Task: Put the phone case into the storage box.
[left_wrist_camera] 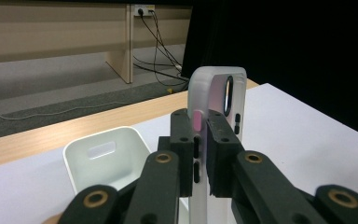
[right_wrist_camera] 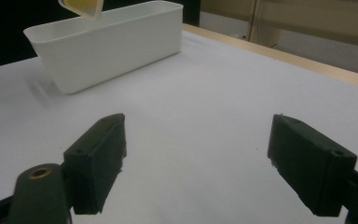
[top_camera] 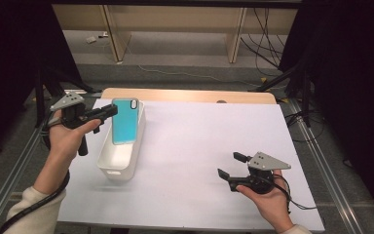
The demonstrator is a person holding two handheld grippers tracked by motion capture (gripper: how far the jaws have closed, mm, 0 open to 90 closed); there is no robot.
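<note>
Two fingers, high view: my left gripper (top_camera: 108,112) pinches the phone case (top_camera: 125,122) by its edge, upright over the white bin (top_camera: 119,168) at centre left; my right gripper (top_camera: 230,165) idles at lower right, fingers spread.
Left gripper view: case (left_wrist_camera: 214,93) clamped edge-on at centre; light, thin, probably flexy and slick, so grip the stiff side rim.
Right gripper view: fingers (right_wrist_camera: 98,158) wide apart above bare tabletop (right_wrist_camera: 205,116); bin (right_wrist_camera: 112,51) at upper left.
</note>
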